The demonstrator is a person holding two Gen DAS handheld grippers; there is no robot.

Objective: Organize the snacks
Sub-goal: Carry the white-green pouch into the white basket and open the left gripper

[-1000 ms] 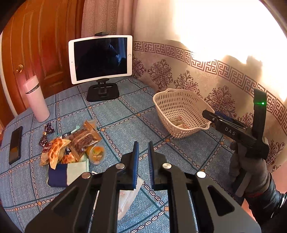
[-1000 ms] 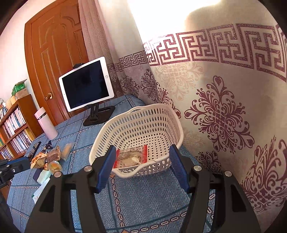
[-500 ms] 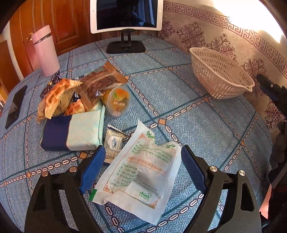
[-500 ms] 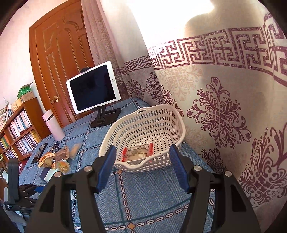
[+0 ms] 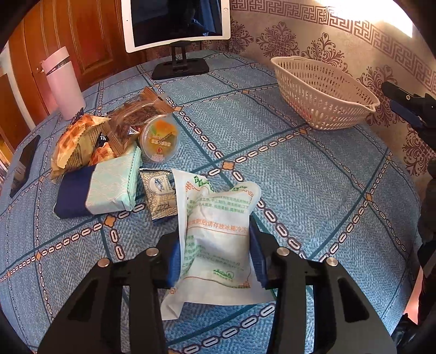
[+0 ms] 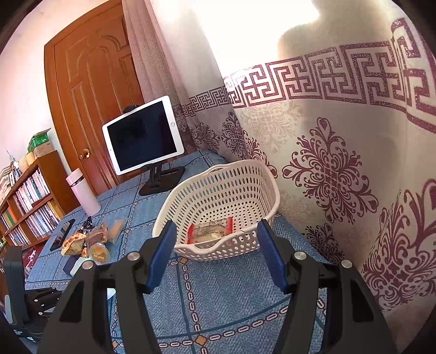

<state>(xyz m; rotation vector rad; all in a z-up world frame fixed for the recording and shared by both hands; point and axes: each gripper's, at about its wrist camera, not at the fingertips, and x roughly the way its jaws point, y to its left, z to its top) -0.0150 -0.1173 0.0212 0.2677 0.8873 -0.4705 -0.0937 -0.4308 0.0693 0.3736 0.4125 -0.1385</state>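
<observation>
My left gripper (image 5: 215,253) is shut on a white snack bag with green print (image 5: 218,228), squeezed between the blue pads near the table's front. Behind it lie a small patterned packet (image 5: 159,190), a blue and mint pack (image 5: 100,188), a jelly cup (image 5: 159,140) and several wrapped snacks (image 5: 109,130). The white basket (image 5: 321,95) stands at the far right. My right gripper (image 6: 215,258) is open and empty just in front of the basket (image 6: 218,190), which holds a red-edged snack packet (image 6: 209,231).
A tablet on a stand (image 5: 177,24) and a pink bottle (image 5: 62,81) stand at the back, a black phone (image 5: 24,163) at the left edge. The patterned curtain (image 6: 327,163) hangs close behind the basket. A bookshelf (image 6: 24,209) is far left.
My left gripper opened, dropped to the white bag and closed on it. My right gripper drew back a little from the basket and stayed open.
</observation>
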